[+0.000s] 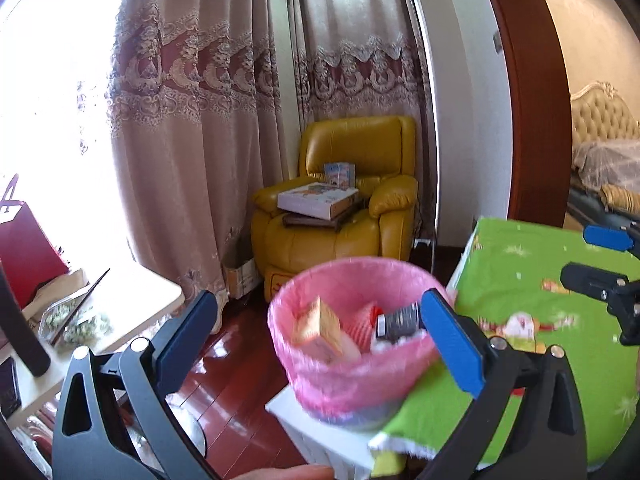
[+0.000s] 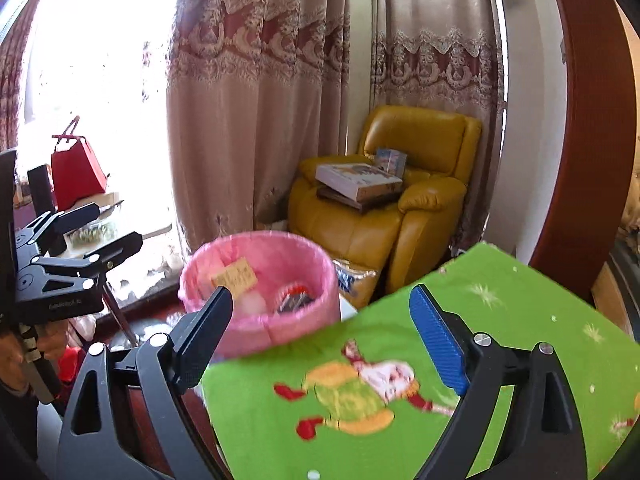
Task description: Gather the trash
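Hovering with jaws spread wide and nothing between them, left gripper [image 1: 316,328] and right gripper [image 2: 320,328] sit nearest the cameras. Just past them, green cartoon-print cloth [image 2: 500,312] covers a table top. Pink-lined trash bin [image 1: 352,372] stands at the cloth's left edge, holding an orange carton [image 1: 318,326], a dark cylindrical item [image 1: 400,320] and red-white wrapping, blurred. Beyond, a yellow leather armchair [image 1: 344,232] carries stacked boxes [image 1: 318,199]. Patterned curtains [image 1: 192,120] hang farthest back.
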